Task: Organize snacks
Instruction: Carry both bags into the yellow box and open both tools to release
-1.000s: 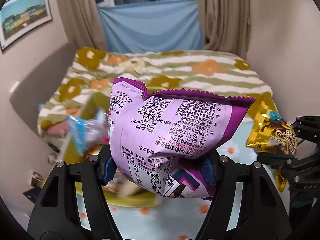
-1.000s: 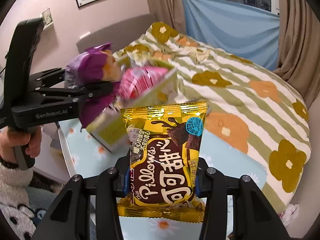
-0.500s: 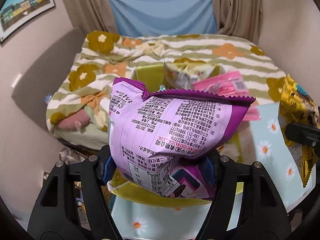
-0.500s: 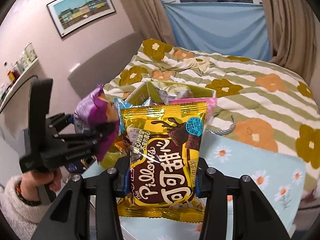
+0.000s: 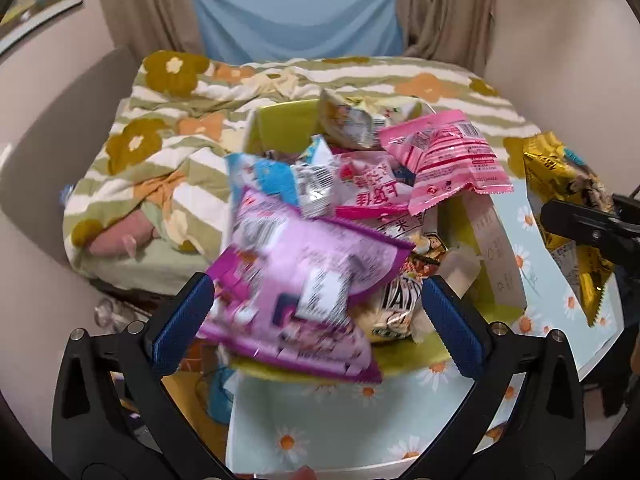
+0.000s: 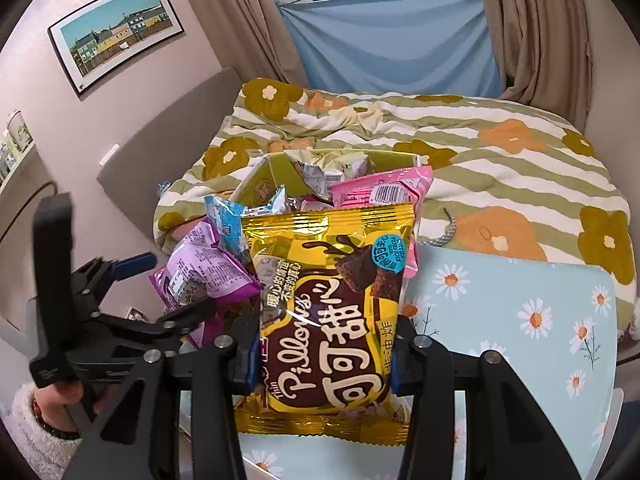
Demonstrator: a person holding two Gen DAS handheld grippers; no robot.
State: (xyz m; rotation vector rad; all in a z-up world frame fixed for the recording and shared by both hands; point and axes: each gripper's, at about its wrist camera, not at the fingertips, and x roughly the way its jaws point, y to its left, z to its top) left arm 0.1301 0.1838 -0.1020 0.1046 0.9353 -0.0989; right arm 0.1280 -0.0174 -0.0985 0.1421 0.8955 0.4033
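Left tongs (image 5: 314, 316) have sprung open since half a second back; purple bag (image 5: 304, 280) drops blurred just ahead, onto the heaped green box (image 5: 280, 128). Right tongs (image 6: 322, 356) grip the gold bag (image 6: 328, 312). Release it over the box's far side, low, so nothing slides off.

Purple bag (image 5: 304, 280) blurred atop full box (image 5: 280, 128) — gold bag (image 6: 328, 312) upright.

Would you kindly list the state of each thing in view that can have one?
Left gripper: open, empty.
Purple bag: released, blurred, over the box's near edge.
Right gripper: shut on the gold bag.
Green box: open, heaped with snacks.
Pink bag: atop the heap.
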